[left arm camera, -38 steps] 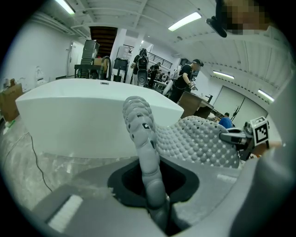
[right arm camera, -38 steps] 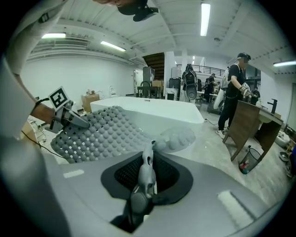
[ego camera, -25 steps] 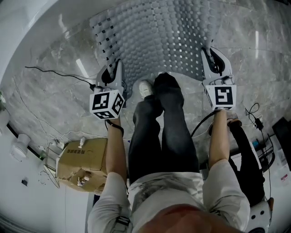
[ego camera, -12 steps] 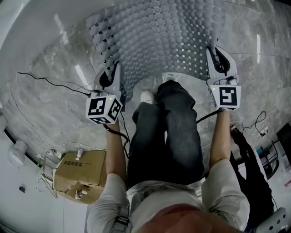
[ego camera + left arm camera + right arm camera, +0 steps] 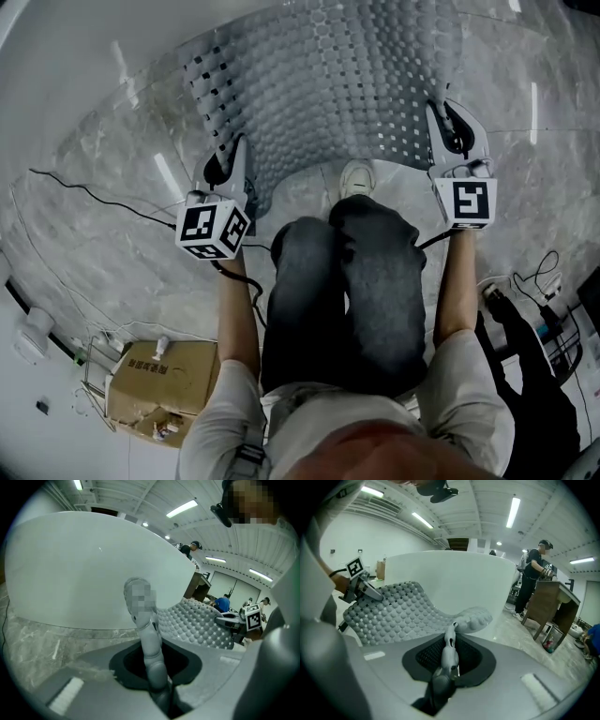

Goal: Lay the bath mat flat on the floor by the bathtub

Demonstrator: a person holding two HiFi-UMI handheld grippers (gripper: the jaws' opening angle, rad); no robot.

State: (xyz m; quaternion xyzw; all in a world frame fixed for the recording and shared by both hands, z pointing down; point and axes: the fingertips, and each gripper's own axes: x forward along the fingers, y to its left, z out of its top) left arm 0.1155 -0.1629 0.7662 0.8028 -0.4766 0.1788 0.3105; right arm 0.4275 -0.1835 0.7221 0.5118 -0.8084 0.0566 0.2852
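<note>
Near: the person's knees (image 5: 347, 281), flanked by the left gripper (image 5: 228, 161) and right gripper (image 5: 452, 122). Each has its jaws pinched narrow on a near corner of the bath mat (image 5: 337, 84). The mat extends far over the marble floor (image 5: 112, 216), its far edge apparently against the white bathtub (image 5: 66, 47).

There are two tools, the left tool (image 5: 236, 150) and the right tool (image 5: 442, 117). One bath mat (image 5: 328, 84), one bathtub (image 5: 459, 578), one cardboard box (image 5: 159, 384) and one white shoe (image 5: 356, 176) show.
</note>
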